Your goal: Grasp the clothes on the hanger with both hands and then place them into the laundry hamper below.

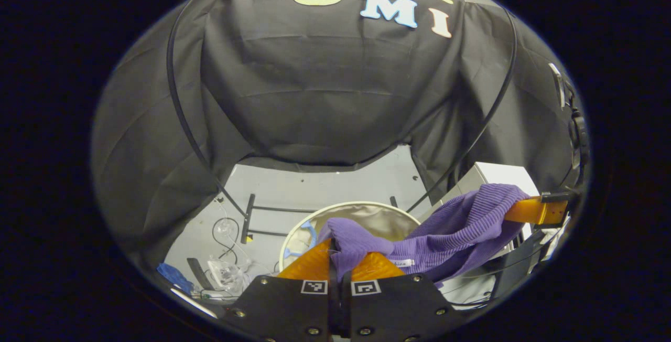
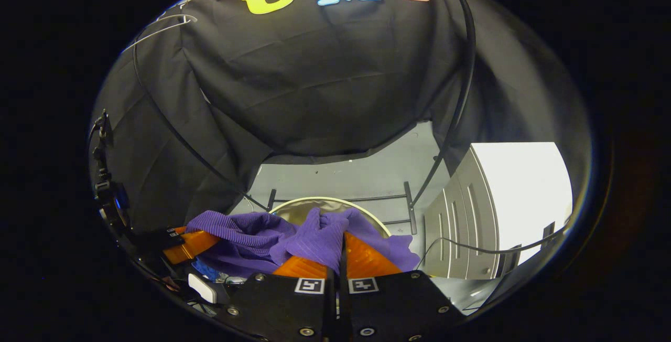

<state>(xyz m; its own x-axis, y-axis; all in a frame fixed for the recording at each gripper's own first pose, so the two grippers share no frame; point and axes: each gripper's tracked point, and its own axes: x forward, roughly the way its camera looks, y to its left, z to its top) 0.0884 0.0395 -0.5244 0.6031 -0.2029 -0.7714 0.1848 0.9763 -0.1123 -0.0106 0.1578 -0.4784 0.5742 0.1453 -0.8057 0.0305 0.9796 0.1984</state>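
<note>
A purple knit garment (image 1: 451, 226) stretches between my two grippers, hanging above the round laundry hamper (image 1: 377, 215) with its pale rim and shiny lining. My left gripper (image 1: 338, 250) is shut on one end of the cloth, which bunches over its fingers. The right gripper (image 1: 540, 211) shows at the far right of the left gripper view, pinching the other end. In the right gripper view my right gripper (image 2: 341, 242) is shut on a bunched fold of the purple garment (image 2: 262, 239), with the hamper (image 2: 293, 206) just beyond and the left gripper (image 2: 188, 245) at the lower left.
A black metal stand (image 1: 251, 216) rests on the grey floor behind the hamper. Clear plastic and a blue cloth (image 1: 173, 275) lie on the floor at the left. A white cabinet (image 2: 503, 205) stands to the right of the hamper. Black cables run along the booth wall.
</note>
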